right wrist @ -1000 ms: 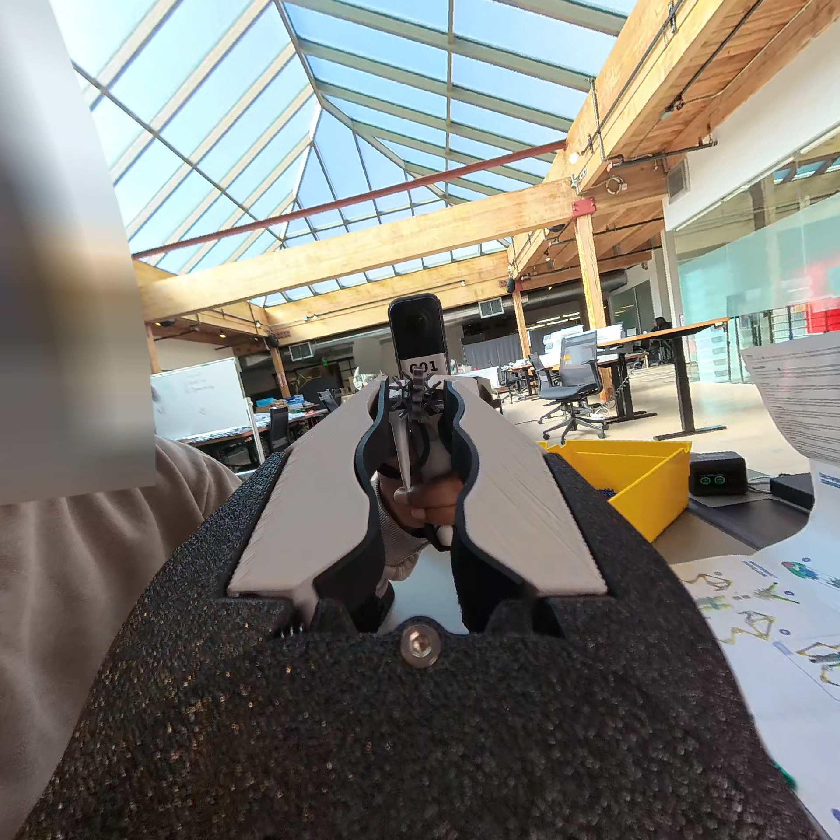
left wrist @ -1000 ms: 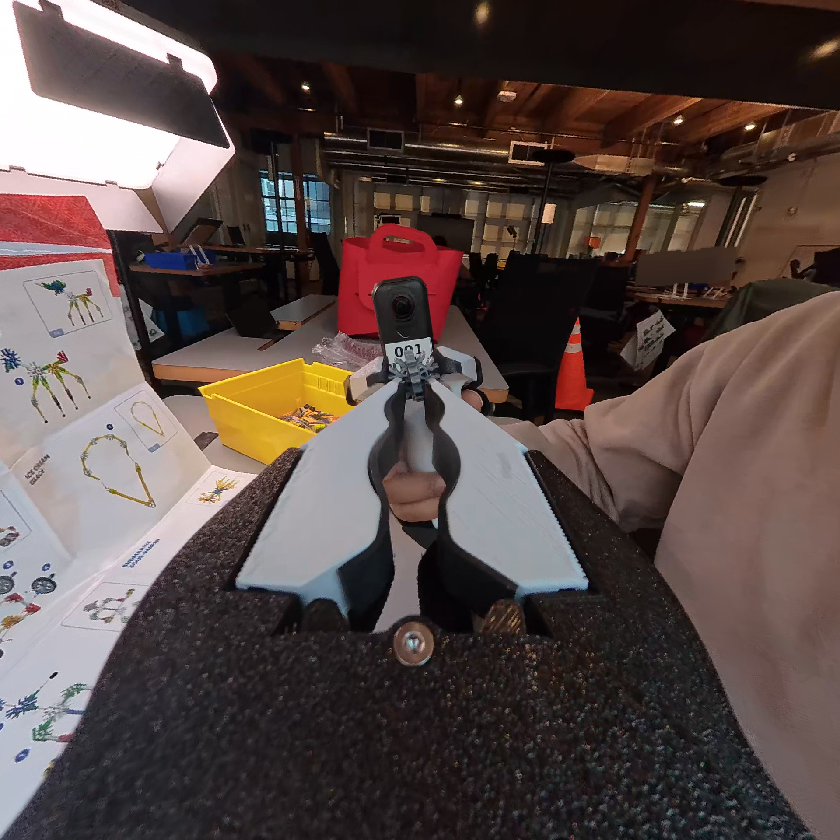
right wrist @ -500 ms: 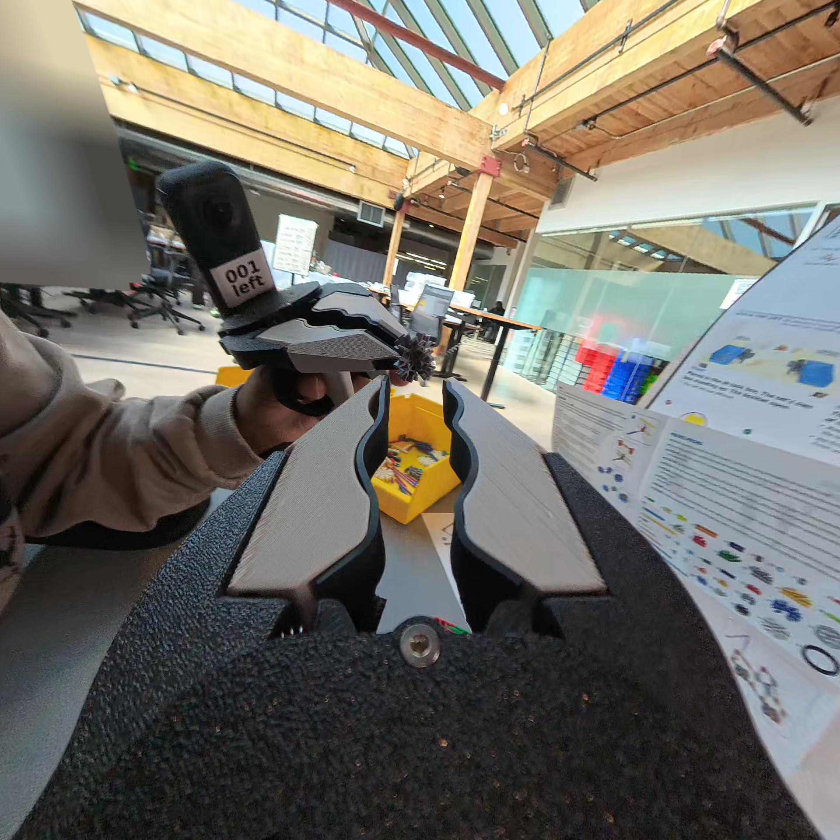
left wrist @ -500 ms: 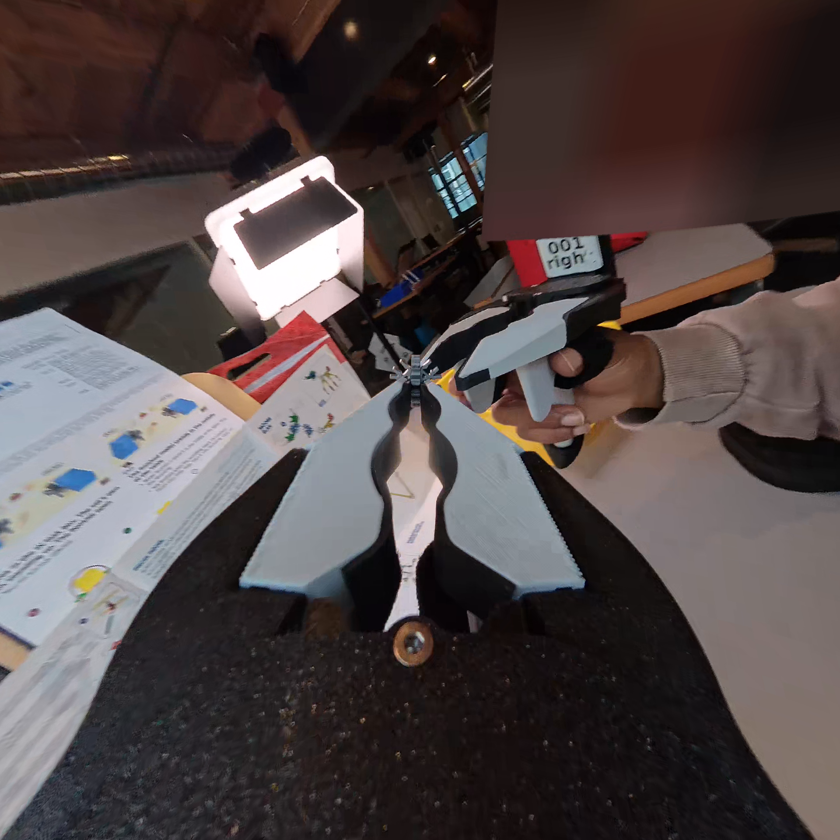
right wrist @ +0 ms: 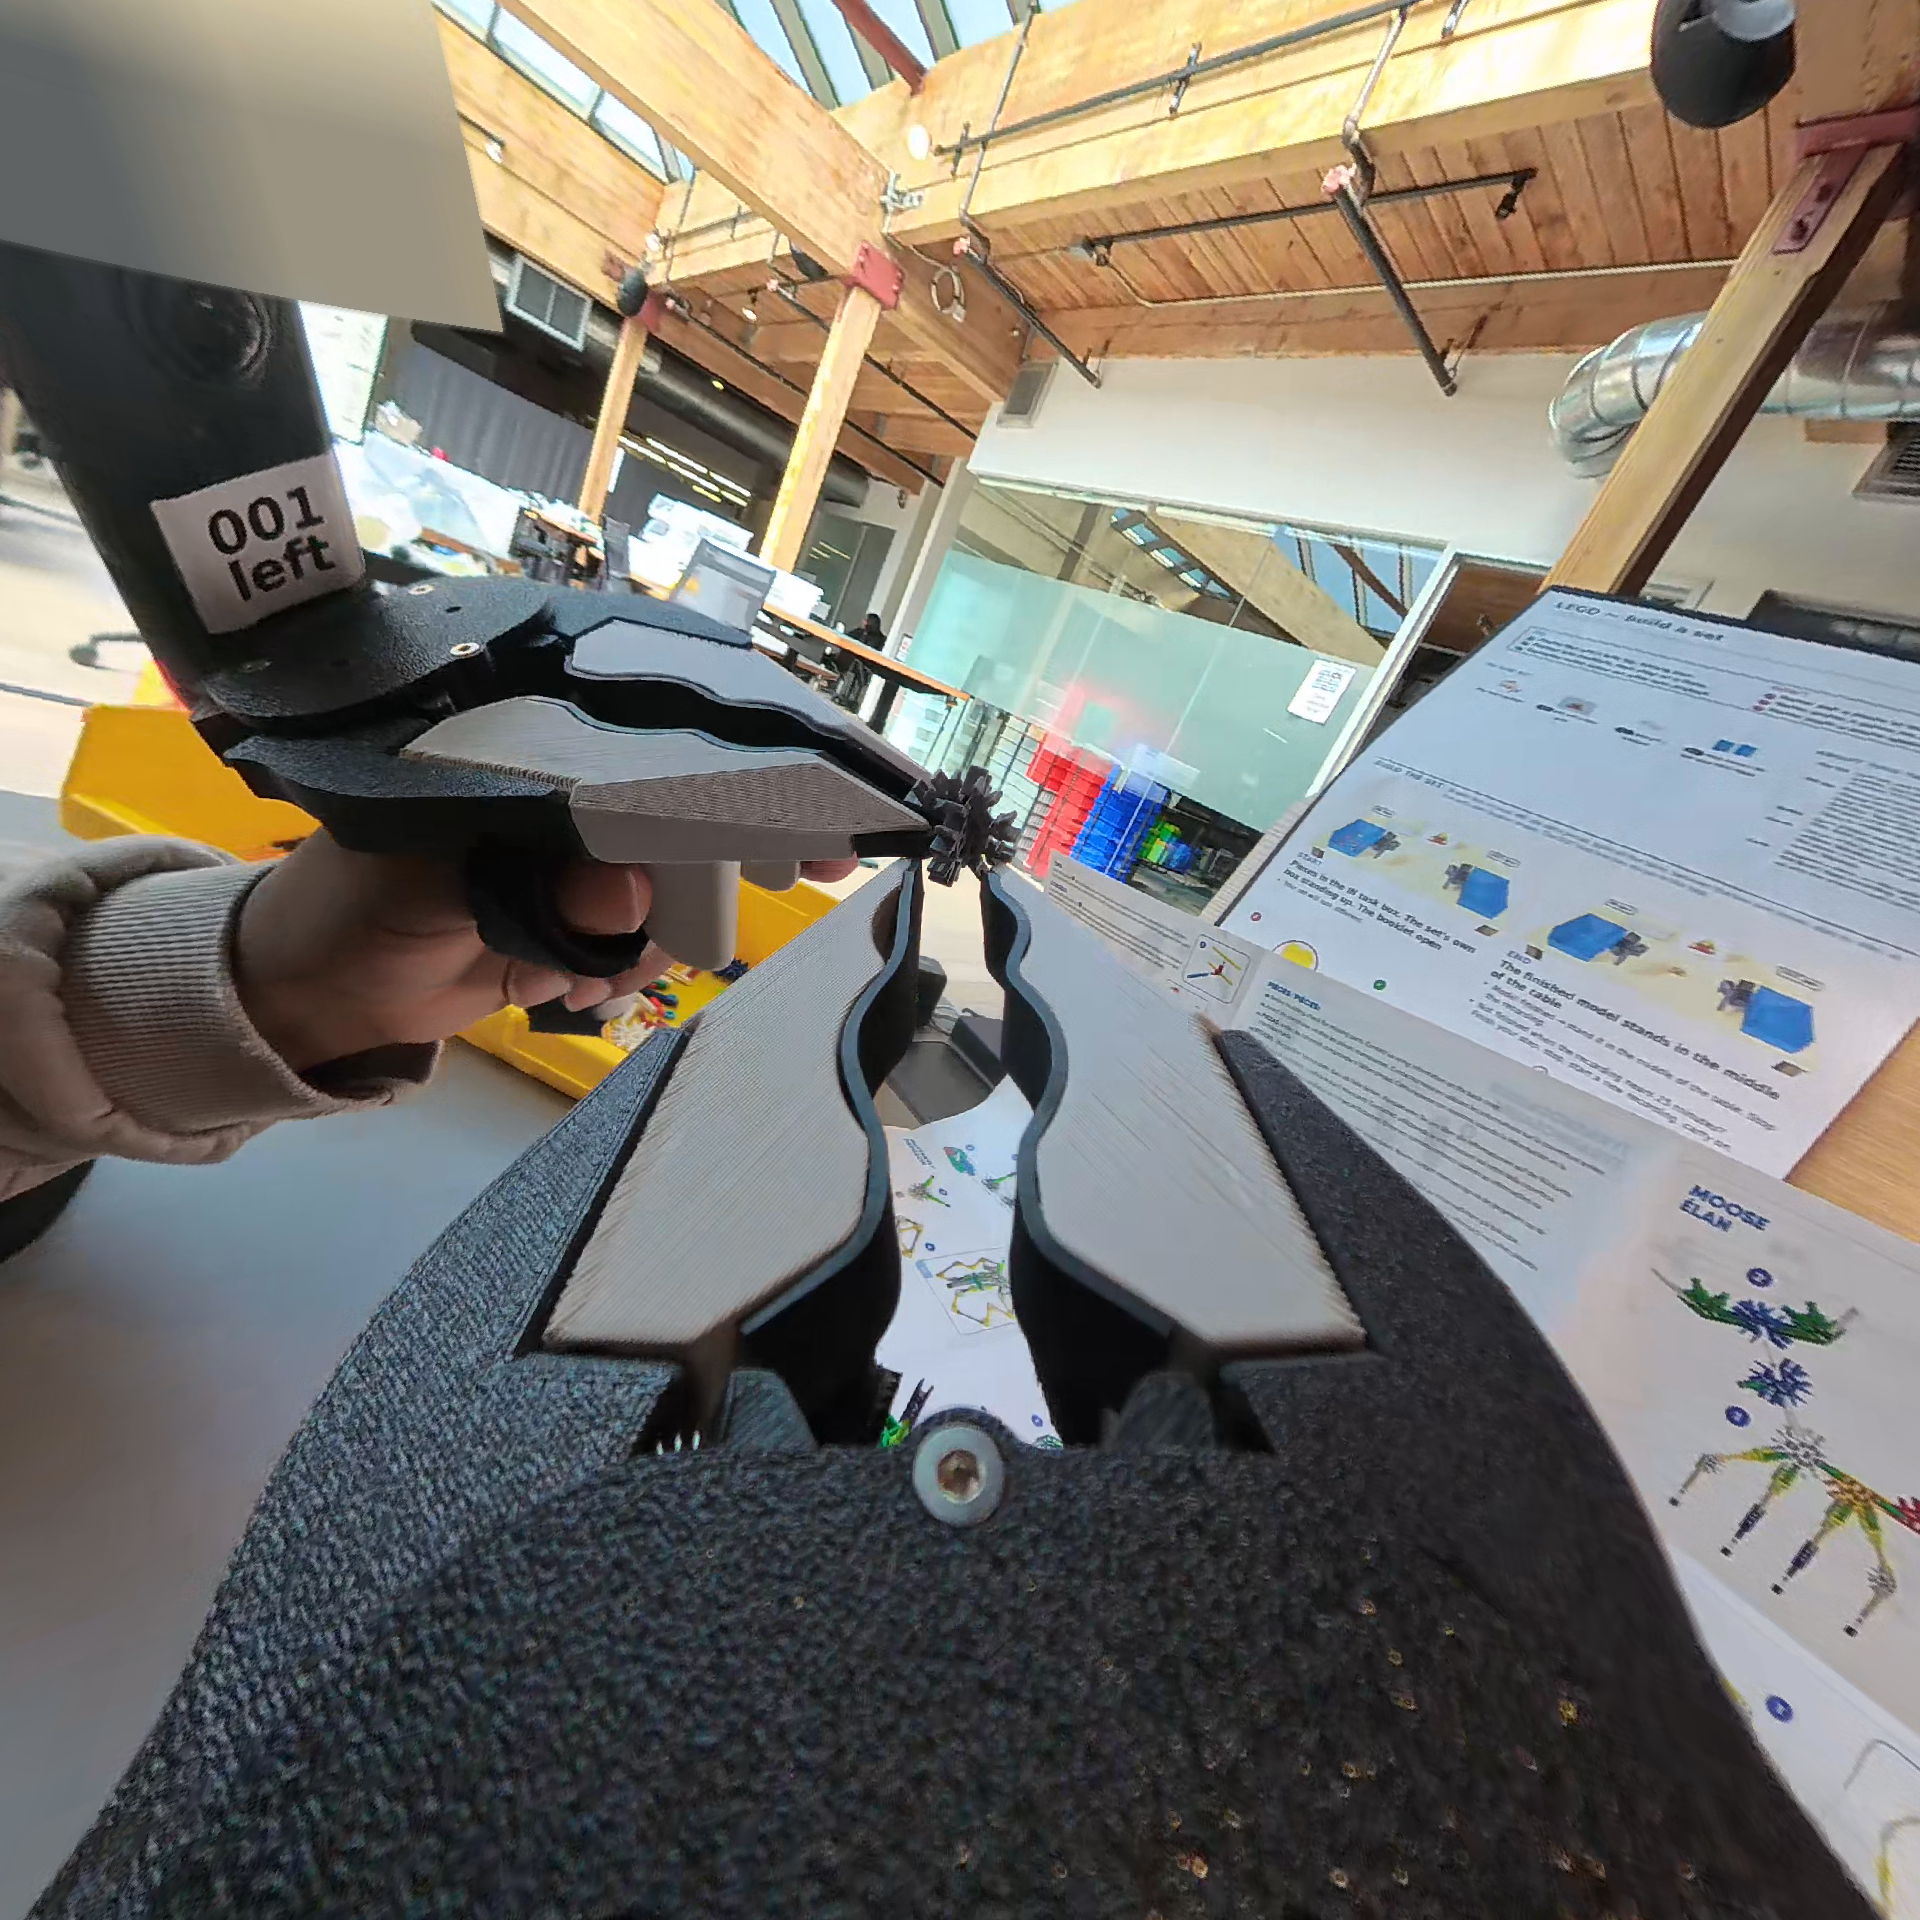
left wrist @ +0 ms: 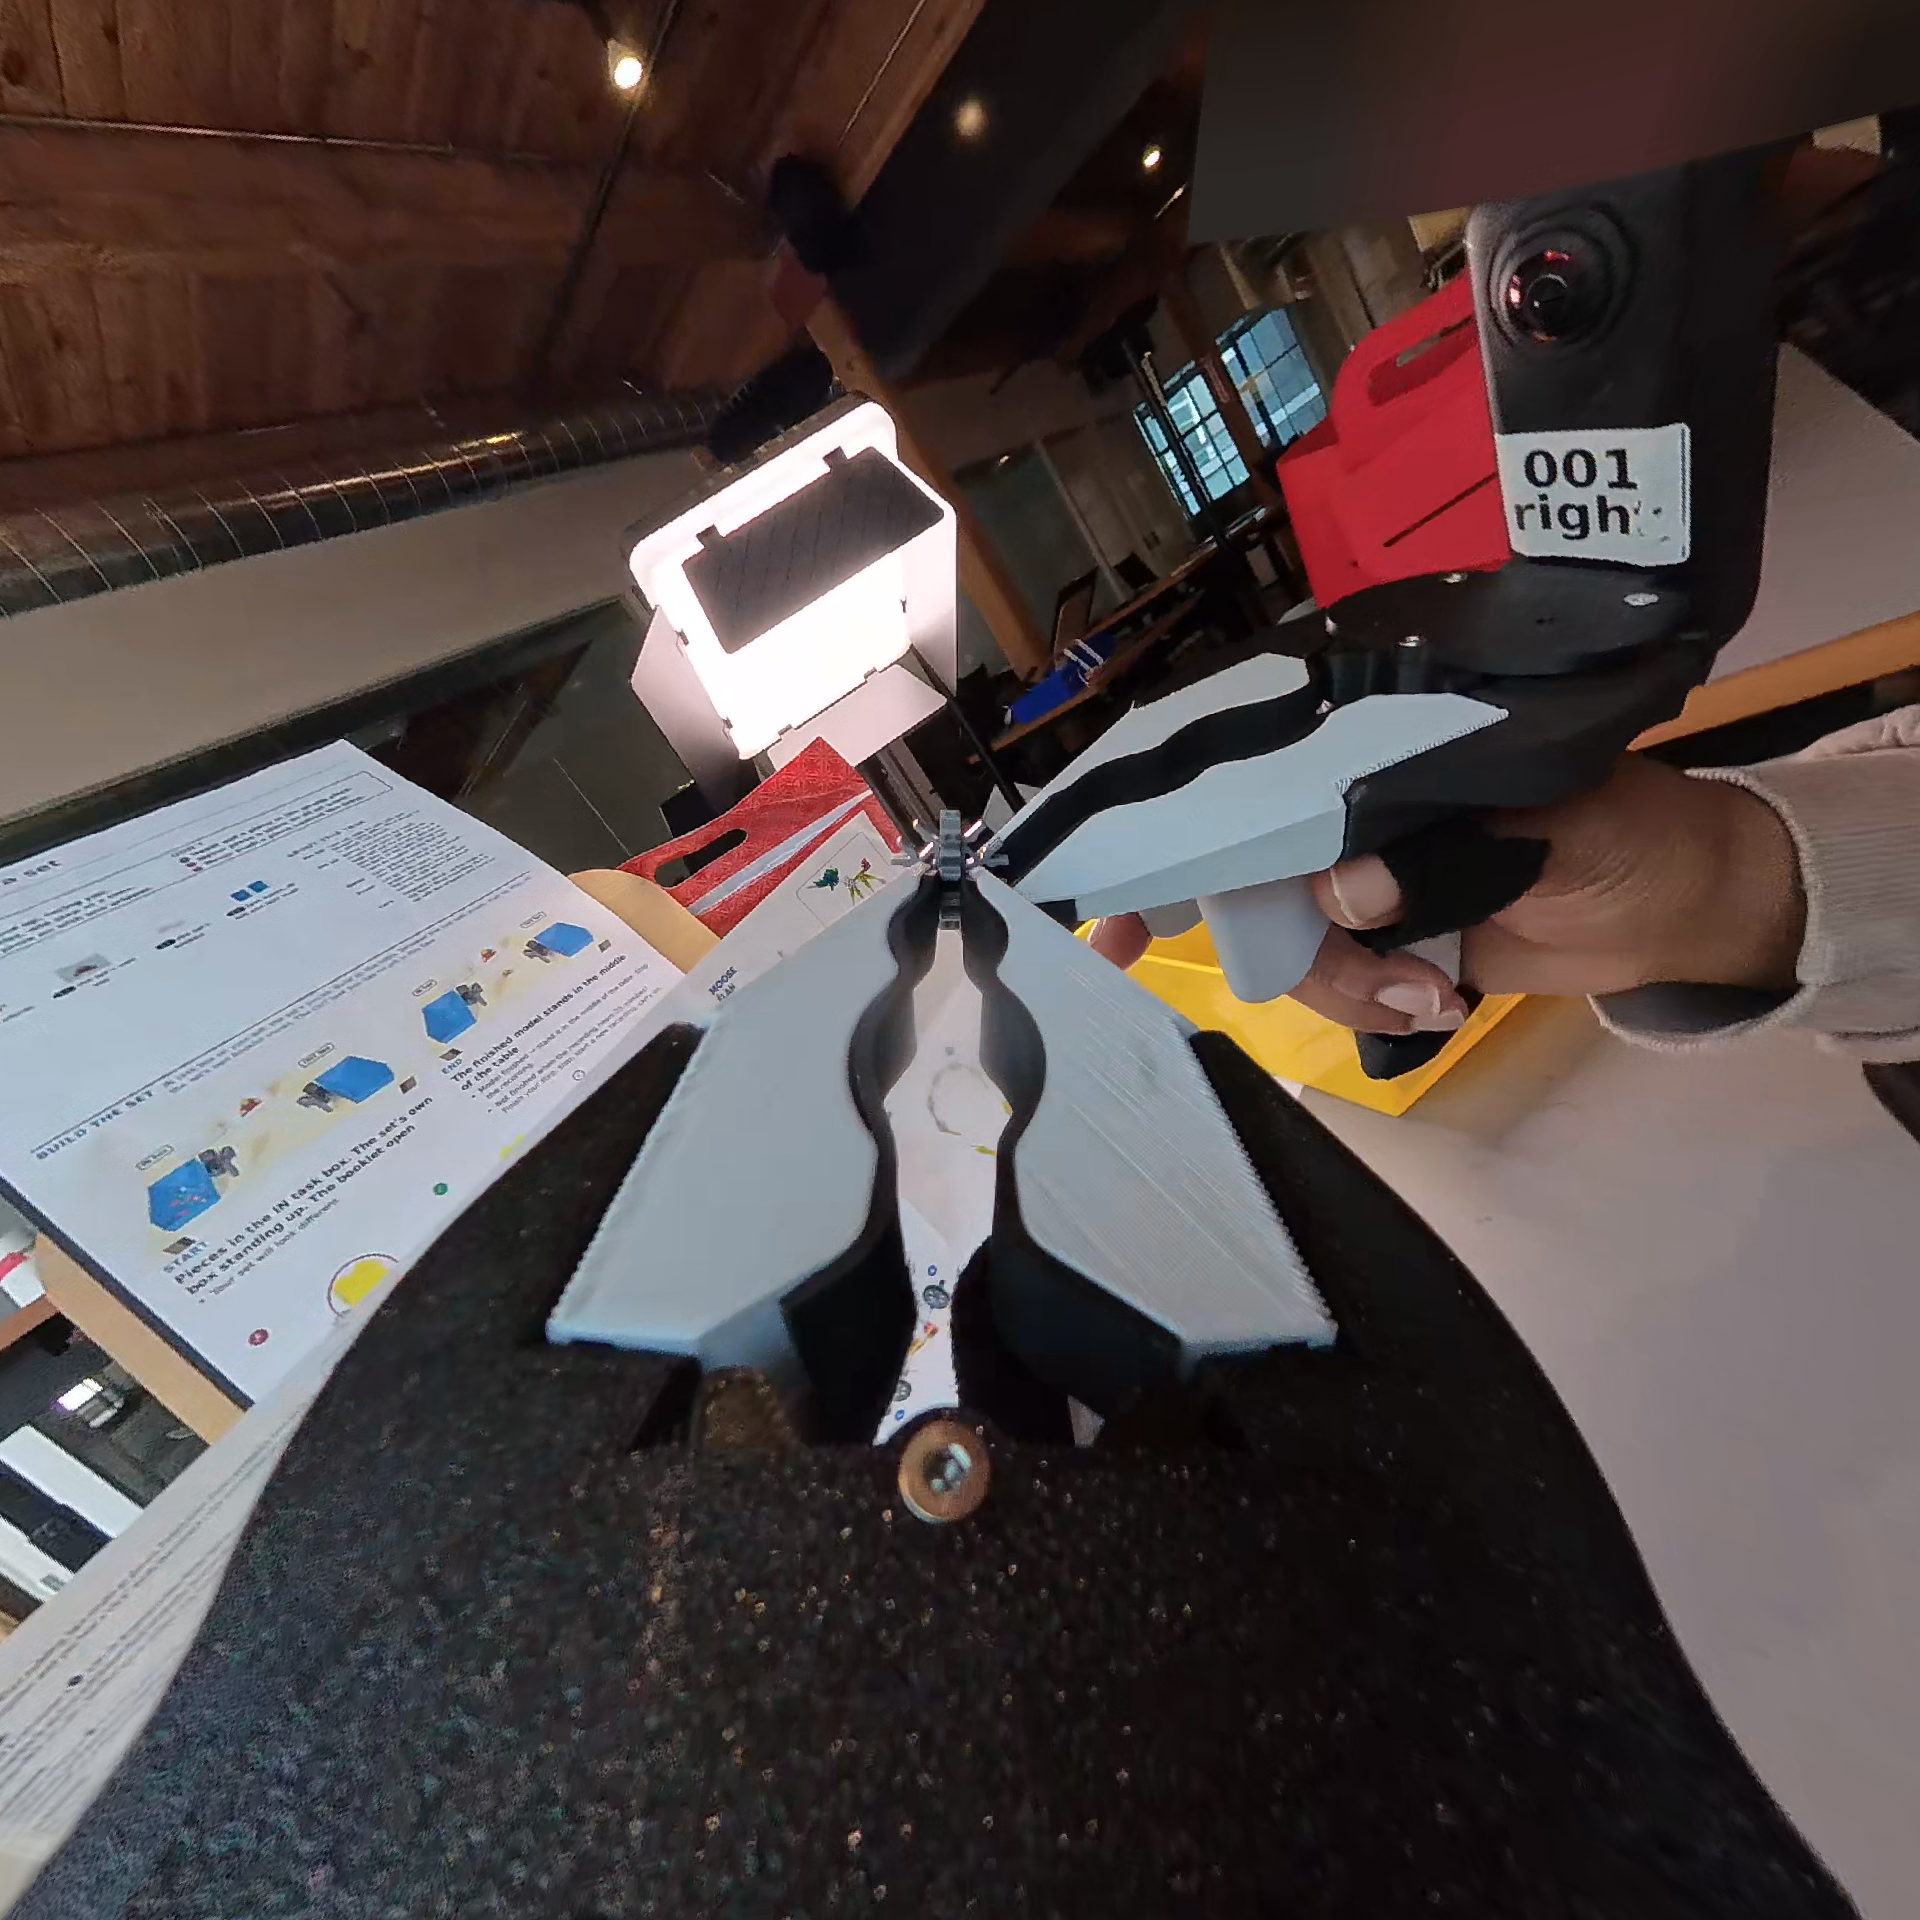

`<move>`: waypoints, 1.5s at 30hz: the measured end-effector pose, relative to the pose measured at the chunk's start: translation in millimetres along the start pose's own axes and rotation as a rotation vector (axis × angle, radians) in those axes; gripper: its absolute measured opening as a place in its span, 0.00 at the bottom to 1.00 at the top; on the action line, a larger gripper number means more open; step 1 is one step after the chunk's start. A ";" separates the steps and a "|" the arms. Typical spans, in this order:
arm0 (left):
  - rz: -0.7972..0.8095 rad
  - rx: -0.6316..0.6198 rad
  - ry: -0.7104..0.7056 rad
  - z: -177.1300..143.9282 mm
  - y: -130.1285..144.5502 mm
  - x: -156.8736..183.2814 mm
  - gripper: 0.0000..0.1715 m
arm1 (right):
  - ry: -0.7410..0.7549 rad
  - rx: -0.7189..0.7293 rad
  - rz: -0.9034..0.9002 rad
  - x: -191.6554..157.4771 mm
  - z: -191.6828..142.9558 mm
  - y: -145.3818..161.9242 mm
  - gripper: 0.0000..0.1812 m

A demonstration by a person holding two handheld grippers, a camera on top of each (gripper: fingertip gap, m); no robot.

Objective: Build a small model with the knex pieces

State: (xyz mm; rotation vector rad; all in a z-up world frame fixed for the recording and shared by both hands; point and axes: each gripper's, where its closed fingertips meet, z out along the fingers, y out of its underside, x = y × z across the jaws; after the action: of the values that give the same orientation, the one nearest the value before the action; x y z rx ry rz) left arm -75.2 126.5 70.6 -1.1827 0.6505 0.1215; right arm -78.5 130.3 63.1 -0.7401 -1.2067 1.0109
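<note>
Left wrist view: left gripper pinched tight on a small grey toothed connector, spokes sticking out past the tips, held up in the air above the worktop. Right gripper seen from the side, tip just beside the connector on its right, gripped by a hand in a beige sleeve. Behind that, a yellow bin on the worktop. To the left, a propped printed instruction sheet and, farther back, a lit lamp panel and a red pouch.

Right wrist view: right gripper with jaws parted a little, nothing clamped between them, tips set either side of the lower edge of the connector; contact not clear from here. Left gripper reaching in from the left, closed on the connector's edge. Yellow bin behind the left hand, loose coloured pieces inside. Illustrated booklet pages lying flat at right, the instruction sheet standing behind.

Likely trouble: hold only on the connector's edge, so a sideways knock from the right tips could twist it or pop it loose onto the worktop. Thin teeth liable to slip between smooth pads if squeezed off-centre.
</note>
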 end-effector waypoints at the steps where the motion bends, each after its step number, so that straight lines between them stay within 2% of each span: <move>1: -0.042 0.013 -0.004 0.6 -0.3 -0.3 0.01 | 0.021 -0.003 -0.001 1.3 0.3 -0.3 0.05; 8: -0.477 0.080 0.035 6.1 9.2 -4.4 0.01 | 0.161 -0.071 -0.123 6.2 2.3 6.1 0.01; 15: -0.656 0.066 0.078 7.7 24.4 -12.5 0.00 | 0.151 -0.157 -0.133 4.6 8.1 26.0 0.00; 18: -0.745 0.179 0.013 -6.8 14.1 -52.8 0.00 | 0.063 -0.263 -0.057 -20.5 20.2 77.0 0.00; 19: -0.726 0.199 -0.006 -14.8 8.2 -65.8 0.00 | 0.036 -0.276 -0.009 -30.1 24.9 92.9 0.00; 22: -0.671 0.205 -0.029 -33.1 -2.8 -85.3 0.00 | 0.046 -0.257 0.103 -29.6 29.8 105.2 0.00; 24: -0.715 0.236 0.037 -37.2 -8.8 -86.7 0.00 | 0.028 -0.187 0.184 -23.5 28.5 93.7 0.00; 26: -0.798 0.254 0.176 -33.1 -9.3 -74.3 0.01 | -0.033 -0.084 0.258 -22.9 24.8 72.4 0.00; 30: -0.985 0.447 0.456 -33.9 -21.3 -48.1 0.00 | -0.113 0.075 0.335 -17.4 12.9 22.3 0.13; 33: -1.023 0.507 0.575 -31.9 -23.8 -25.6 0.00 | -0.137 0.138 0.325 -17.4 4.3 -6.4 0.17; 38: -0.973 0.484 0.661 -24.4 -25.0 10.9 0.01 | -0.190 0.179 0.362 -28.4 0.5 -26.2 0.19; 40: -0.976 0.480 0.670 -22.8 -24.8 16.7 0.01 | -0.188 0.192 0.365 -29.5 -0.1 -27.7 0.13; 45: -0.965 0.472 0.664 -21.7 -23.6 20.0 0.01 | -0.197 0.209 0.396 -28.5 -1.1 -29.9 0.12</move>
State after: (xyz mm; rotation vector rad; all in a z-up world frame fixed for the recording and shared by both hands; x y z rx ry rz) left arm -57.9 93.1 74.6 -0.9491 0.5614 -1.2171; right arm -71.8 92.4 78.2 -0.7408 -1.1207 1.5433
